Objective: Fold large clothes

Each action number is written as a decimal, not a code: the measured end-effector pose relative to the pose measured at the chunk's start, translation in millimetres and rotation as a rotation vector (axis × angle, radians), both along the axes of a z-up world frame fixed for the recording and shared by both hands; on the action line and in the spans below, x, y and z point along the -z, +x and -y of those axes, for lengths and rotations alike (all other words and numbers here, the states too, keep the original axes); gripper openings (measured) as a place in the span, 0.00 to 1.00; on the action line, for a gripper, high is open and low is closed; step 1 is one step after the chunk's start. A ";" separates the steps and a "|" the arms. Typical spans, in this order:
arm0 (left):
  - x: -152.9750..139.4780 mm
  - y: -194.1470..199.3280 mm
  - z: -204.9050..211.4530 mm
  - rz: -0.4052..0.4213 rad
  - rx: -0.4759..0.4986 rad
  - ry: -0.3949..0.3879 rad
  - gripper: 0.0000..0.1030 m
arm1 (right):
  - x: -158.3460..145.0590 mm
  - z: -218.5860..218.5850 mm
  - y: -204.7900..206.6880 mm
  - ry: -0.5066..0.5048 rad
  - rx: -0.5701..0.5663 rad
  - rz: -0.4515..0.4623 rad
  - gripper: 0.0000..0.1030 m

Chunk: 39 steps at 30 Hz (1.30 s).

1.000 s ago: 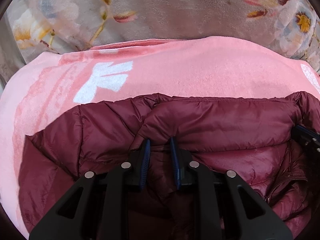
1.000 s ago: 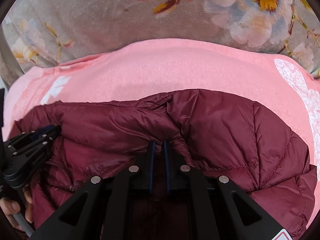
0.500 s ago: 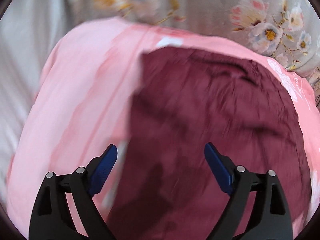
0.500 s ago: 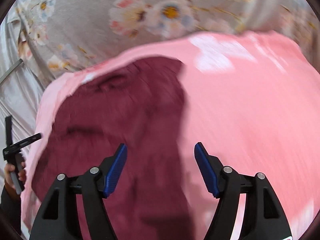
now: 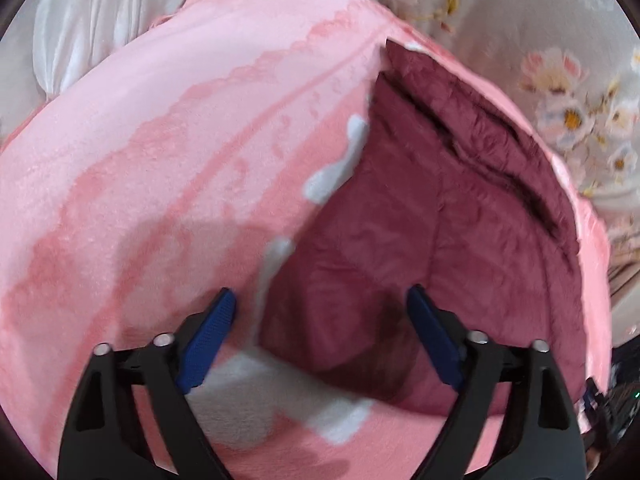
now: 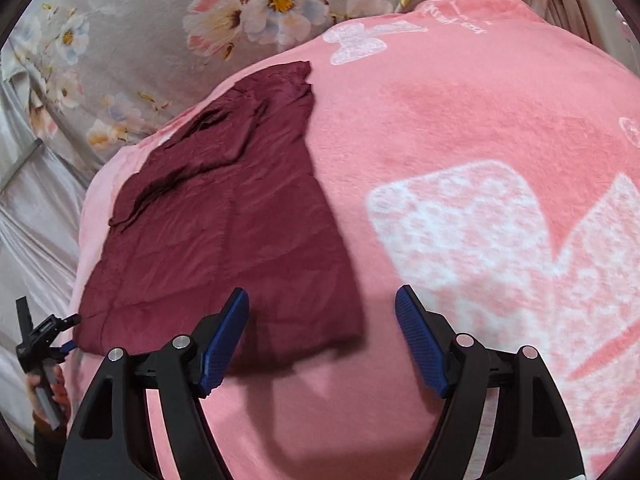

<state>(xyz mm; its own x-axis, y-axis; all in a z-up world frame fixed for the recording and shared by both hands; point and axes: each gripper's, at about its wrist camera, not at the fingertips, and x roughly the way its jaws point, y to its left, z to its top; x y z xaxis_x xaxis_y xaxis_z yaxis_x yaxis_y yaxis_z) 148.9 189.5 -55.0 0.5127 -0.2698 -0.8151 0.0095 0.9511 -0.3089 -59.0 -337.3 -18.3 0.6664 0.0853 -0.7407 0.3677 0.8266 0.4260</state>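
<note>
Maroon jacket [image 6: 224, 240] folded on pink blanket [image 6: 460, 128]

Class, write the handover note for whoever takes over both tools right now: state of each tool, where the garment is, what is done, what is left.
Left tool: open, holding nothing, above the jacket's near left edge.
Right tool: open, holding nothing, above the jacket's near right corner.
Maroon puffer jacket: lies flat as a roughly rectangular bundle on the pink blanket, which covers the floral bedsheet.
Done: the jacket looks folded and laid down, both tools clear of it.
Left: judge whether another fold or some smoothing is needed; a crease shows at its far end.
</note>
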 end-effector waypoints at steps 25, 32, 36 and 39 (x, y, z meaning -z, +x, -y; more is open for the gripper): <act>-115.5 -125.6 0.5 0.205 0.120 0.017 0.05 | -130.6 -41.0 -113.6 -0.142 -0.063 0.379 0.04; -197.1 -185.7 -46.6 0.412 0.069 -0.104 0.03 | -202.3 -43.1 -174.1 -0.195 -0.033 0.640 0.04; -229.2 -179.1 -38.9 0.511 0.054 -0.075 0.01 | -222.3 -33.9 -157.9 -0.160 0.019 0.675 0.04; -240.4 -149.7 -26.6 0.572 -0.010 0.025 0.00 | -220.8 -21.9 -117.8 -0.157 0.061 0.622 0.04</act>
